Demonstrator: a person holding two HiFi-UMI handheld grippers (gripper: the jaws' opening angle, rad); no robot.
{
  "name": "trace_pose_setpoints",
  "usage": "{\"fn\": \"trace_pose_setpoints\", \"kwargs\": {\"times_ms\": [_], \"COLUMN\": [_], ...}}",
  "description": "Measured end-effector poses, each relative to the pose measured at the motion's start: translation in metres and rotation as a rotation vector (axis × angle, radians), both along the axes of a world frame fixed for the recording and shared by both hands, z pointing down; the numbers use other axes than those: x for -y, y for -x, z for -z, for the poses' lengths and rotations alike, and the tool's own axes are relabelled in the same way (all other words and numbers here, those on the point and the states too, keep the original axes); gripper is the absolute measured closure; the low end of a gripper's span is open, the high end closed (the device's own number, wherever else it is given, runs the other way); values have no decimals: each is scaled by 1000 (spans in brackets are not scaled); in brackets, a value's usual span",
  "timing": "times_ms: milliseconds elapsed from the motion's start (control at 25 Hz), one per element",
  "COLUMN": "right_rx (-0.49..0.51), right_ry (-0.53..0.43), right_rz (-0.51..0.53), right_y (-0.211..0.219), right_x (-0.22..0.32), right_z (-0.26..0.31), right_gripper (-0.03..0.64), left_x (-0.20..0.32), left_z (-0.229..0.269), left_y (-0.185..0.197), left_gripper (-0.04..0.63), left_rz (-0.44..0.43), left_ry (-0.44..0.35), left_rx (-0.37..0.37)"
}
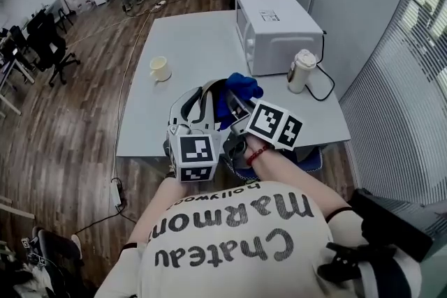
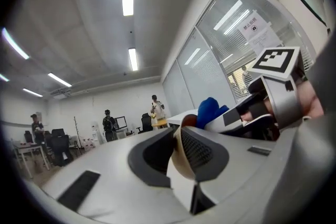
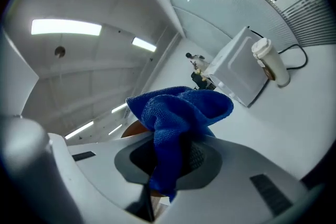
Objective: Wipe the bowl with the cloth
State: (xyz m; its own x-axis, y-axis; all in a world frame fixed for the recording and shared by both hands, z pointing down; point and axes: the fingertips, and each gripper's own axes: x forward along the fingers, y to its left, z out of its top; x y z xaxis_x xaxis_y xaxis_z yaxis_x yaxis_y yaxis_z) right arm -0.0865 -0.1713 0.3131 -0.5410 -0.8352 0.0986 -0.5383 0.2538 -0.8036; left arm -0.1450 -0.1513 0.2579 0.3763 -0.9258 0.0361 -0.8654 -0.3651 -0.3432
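Note:
Above the table's near edge hangs the bowl (image 1: 190, 105), pale outside and brown inside, tipped on its side. My left gripper (image 1: 190, 128) is shut on its rim; in the left gripper view the bowl's wall (image 2: 182, 157) stands pinched between the jaws of that gripper (image 2: 181, 150). My right gripper (image 1: 236, 108) is shut on the blue cloth (image 1: 242, 86), which bunches up over the bowl's far side. In the right gripper view the cloth (image 3: 178, 110) fills the jaws of the right gripper (image 3: 169, 165), with a sliver of brown bowl (image 3: 133, 130) behind it. The cloth (image 2: 210, 110) also shows in the left gripper view.
On the grey table (image 1: 192, 38) stand a white microwave (image 1: 276, 28), a cream mug (image 1: 160, 68) and a white jug (image 1: 301, 71) with a black cord. A chair seat sits under the table's near edge. People stand far off in the office.

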Motion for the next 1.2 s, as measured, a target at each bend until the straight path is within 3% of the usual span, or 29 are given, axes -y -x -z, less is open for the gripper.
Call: {"fn": "trace_pose_setpoints", "kwargs": {"times_ms": [200,320,520,640,800,1000,1200], "right_rx": [18,-57,-408,-594,-765,-860,-856], "right_ry": [28,-13,-260,-310,-374,-354,-348], "right_rz": [-41,-34,207,315,396,391,296], "right_y": [-4,-6,21,32,46,43,41], "right_x": [-1,-1,-11,-18,-22,-19,-15], "right_z": [-1,2,30,25,13,-1,-1], "right_gripper": [549,549,549,552,551,551,548], "left_x": [6,10,8,4,2,-4,-8], "left_z": [3,2,6,11,9,-2,-4], "left_y": [7,8,-6,-6,-6,-8,-6], "left_gripper": [535,535,538,537,537,534,529], "left_rz": [-4,-16,-114,-140,-155,-169,-156], "left_ry": [43,67,107,111,95,116,118], "left_rx": [-70,-98,-147,-144,-89,-87,-110]}}
